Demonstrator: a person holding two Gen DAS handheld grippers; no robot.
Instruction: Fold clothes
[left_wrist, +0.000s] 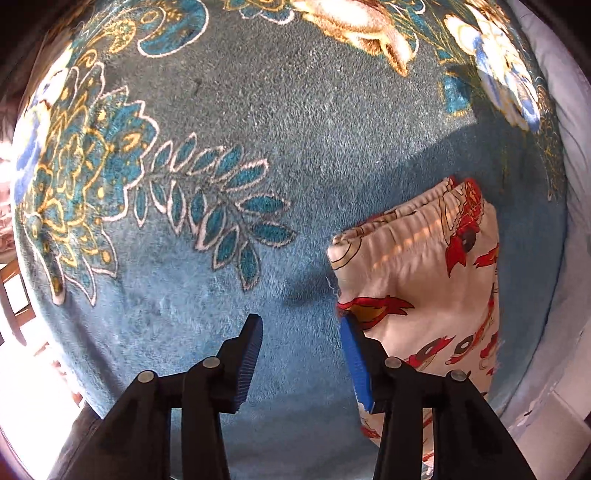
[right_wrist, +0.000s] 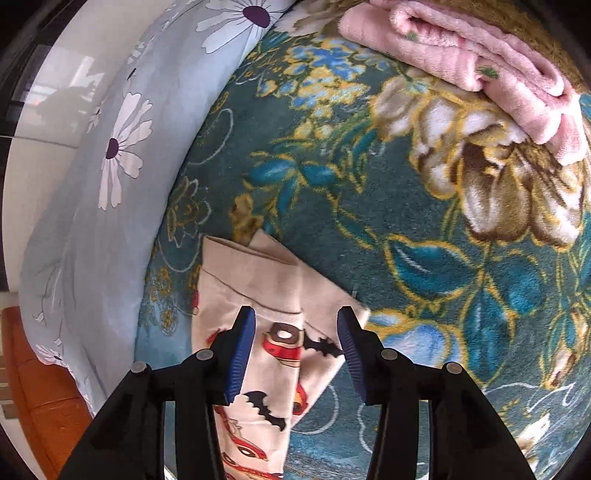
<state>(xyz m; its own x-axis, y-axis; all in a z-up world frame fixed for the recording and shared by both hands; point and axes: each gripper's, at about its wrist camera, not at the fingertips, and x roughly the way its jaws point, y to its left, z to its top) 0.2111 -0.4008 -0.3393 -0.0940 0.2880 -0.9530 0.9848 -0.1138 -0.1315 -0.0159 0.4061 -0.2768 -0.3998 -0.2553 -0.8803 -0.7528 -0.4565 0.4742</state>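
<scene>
Cream car-and-bat print cotton trousers (right_wrist: 258, 332) lay lengthwise on the teal floral plush blanket (left_wrist: 221, 110).
My right gripper (right_wrist: 296, 328) straddled the hem, fingers apart, empty; my left gripper (left_wrist: 301, 332), fingers apart, sat just left of the waistband.

A bedroom in a home is showing here. A plush teal floral blanket (right_wrist: 424, 229) is covering a bed, and just beside its edge a grey daisy-print pillow (right_wrist: 110, 177) is lying. At the blanket's far corner a folded pink fleece (right_wrist: 480, 55) is resting. Beyond the blanket, sunlight is falling on wooden furniture (left_wrist: 18, 295).
</scene>
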